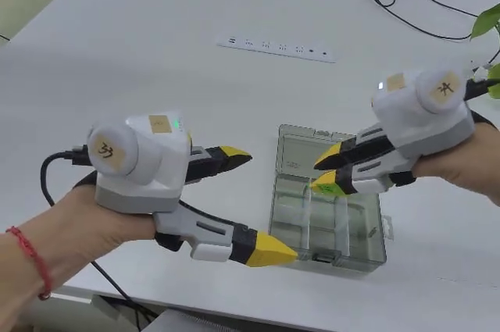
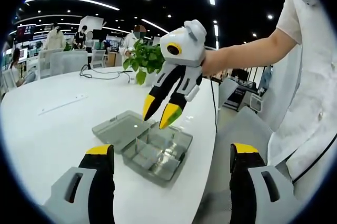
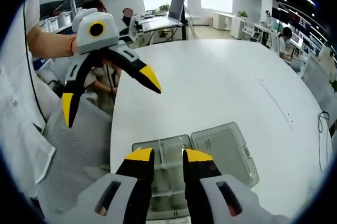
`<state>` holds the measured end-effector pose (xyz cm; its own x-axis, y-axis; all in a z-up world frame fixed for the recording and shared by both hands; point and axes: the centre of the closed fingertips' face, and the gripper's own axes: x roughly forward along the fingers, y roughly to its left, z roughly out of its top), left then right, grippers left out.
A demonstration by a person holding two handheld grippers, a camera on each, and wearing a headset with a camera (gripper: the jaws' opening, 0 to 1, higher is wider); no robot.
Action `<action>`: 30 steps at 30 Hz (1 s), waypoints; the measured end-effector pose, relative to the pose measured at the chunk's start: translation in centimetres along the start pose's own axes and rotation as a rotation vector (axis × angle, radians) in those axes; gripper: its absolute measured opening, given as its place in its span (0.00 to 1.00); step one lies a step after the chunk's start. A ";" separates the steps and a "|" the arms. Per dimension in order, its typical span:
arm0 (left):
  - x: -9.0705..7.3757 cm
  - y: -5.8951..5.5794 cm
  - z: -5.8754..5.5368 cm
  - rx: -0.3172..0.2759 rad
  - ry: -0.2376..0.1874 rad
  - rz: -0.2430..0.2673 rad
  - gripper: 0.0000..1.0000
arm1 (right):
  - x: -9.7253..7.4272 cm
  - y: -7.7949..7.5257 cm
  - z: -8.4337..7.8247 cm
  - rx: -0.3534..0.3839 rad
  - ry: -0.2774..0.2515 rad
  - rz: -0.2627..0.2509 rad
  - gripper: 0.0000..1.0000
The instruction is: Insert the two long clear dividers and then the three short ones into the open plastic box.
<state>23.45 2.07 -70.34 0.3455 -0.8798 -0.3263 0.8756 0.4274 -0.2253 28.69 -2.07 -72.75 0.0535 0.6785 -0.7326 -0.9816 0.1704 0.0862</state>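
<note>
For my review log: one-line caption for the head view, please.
Left gripper wide open and right gripper narrowly open by the open plastic box, dividers already inside.

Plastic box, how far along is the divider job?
Clear dividers already split the plastic box into compartments; their exact count is hard to read. Nothing visibly in hand: the left tool gapes empty, the right tool hovers narrowly open over the box. Probably little is left.

Head view looks down; gripper views face inward, sharing the box [image 1: 308,152]
</note>
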 end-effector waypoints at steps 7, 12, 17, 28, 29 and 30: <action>-0.1 0.1 0.2 0.005 0.002 -0.001 0.93 | -2.2 -0.5 -1.3 0.022 -0.017 -0.031 0.27; -0.2 0.0 0.2 0.006 0.005 -0.001 0.93 | -3.8 -0.5 -2.6 0.036 -0.005 -0.048 0.31; -0.3 -0.1 0.2 0.006 0.006 -0.002 0.93 | -5.2 -0.5 -4.3 0.042 0.014 -0.061 0.35; -0.5 0.0 -0.1 0.005 0.016 0.003 0.94 | -7.9 -0.7 -8.3 0.035 0.091 -0.067 0.46; -0.5 0.0 -0.1 0.006 0.017 0.004 0.94 | -8.1 -0.7 -8.9 0.029 0.106 -0.065 0.47; -0.5 0.0 -0.1 0.006 0.017 0.004 0.94 | -8.3 -0.9 -9.6 0.025 0.118 -0.063 0.48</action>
<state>23.28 2.56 -70.25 0.3438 -0.8743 -0.3426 0.8759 0.4301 -0.2187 27.36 -14.74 -73.23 0.0916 0.5777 -0.8111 -0.9720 0.2288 0.0531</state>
